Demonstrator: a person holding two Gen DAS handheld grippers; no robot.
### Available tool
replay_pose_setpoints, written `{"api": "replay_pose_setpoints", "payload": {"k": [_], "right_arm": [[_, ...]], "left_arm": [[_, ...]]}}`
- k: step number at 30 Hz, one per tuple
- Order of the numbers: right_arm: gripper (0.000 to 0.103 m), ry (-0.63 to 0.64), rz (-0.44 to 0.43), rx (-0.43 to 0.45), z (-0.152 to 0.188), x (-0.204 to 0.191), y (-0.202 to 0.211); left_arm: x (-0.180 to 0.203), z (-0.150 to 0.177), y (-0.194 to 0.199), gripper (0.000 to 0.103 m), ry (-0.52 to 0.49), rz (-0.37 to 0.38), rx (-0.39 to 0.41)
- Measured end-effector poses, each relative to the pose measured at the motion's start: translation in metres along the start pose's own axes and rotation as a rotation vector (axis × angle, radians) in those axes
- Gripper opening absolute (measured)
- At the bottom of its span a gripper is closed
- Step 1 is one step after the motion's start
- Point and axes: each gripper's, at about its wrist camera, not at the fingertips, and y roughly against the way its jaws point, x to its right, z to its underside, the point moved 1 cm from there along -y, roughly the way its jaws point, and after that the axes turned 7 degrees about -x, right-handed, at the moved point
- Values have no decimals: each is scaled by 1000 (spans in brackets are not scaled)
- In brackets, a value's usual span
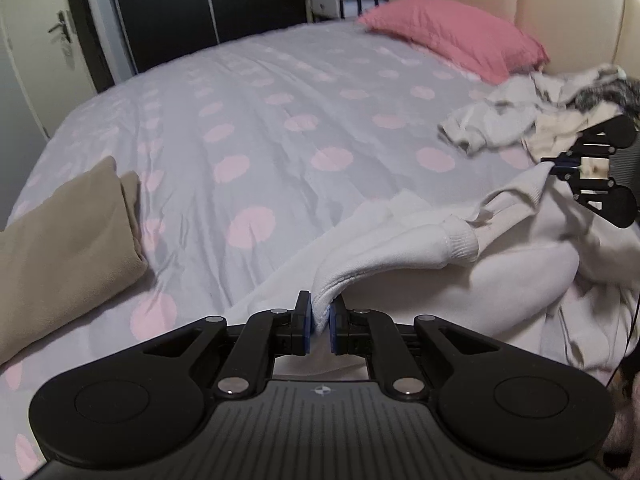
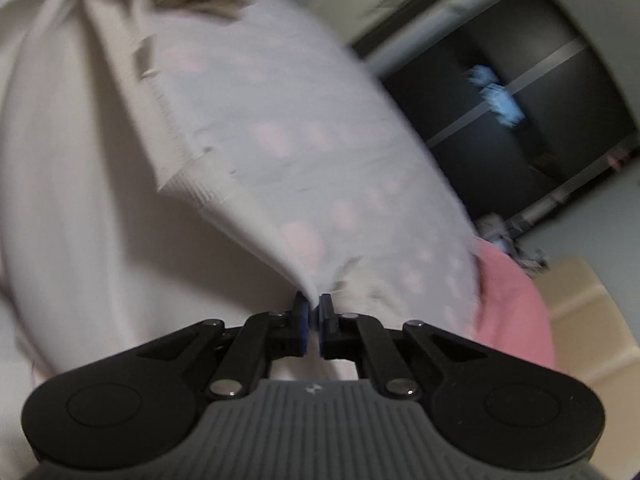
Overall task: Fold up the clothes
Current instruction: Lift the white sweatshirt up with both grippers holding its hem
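A white sweatshirt [image 1: 500,264] with ribbed cuffs lies crumpled on the bed at the right of the left wrist view. My left gripper [image 1: 320,320] is shut on a thick fold of it near the bed's front edge. My right gripper [image 1: 560,166] shows at the far right, shut on the sweatshirt's ribbed hem and lifting it. In the blurred right wrist view my right gripper [image 2: 314,312] pinches a corner of the same white sweatshirt [image 2: 80,184], which fills the left half.
The bed cover [image 1: 260,128] is grey with pink dots. A folded beige garment [image 1: 68,248] lies at the left. A pile of unfolded clothes [image 1: 540,108] sits by the pink pillow [image 1: 452,36] and cream headboard [image 1: 560,4]. Dark wardrobe [image 1: 200,8] stands behind.
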Motion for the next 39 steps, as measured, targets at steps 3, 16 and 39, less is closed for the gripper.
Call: {"api": "replay_pose_setpoints", "payload": {"k": [3, 16, 39], "right_arm": [[5, -86, 109, 35, -6, 25, 17], [5, -333, 572, 277, -72, 194, 162], [5, -431, 669, 525, -114, 274, 295]], "left_arm": [[0, -6, 13, 6, 24, 5, 61], [23, -96, 183, 6, 37, 9, 530], [54, -150, 358, 6, -76, -273, 811]]}}
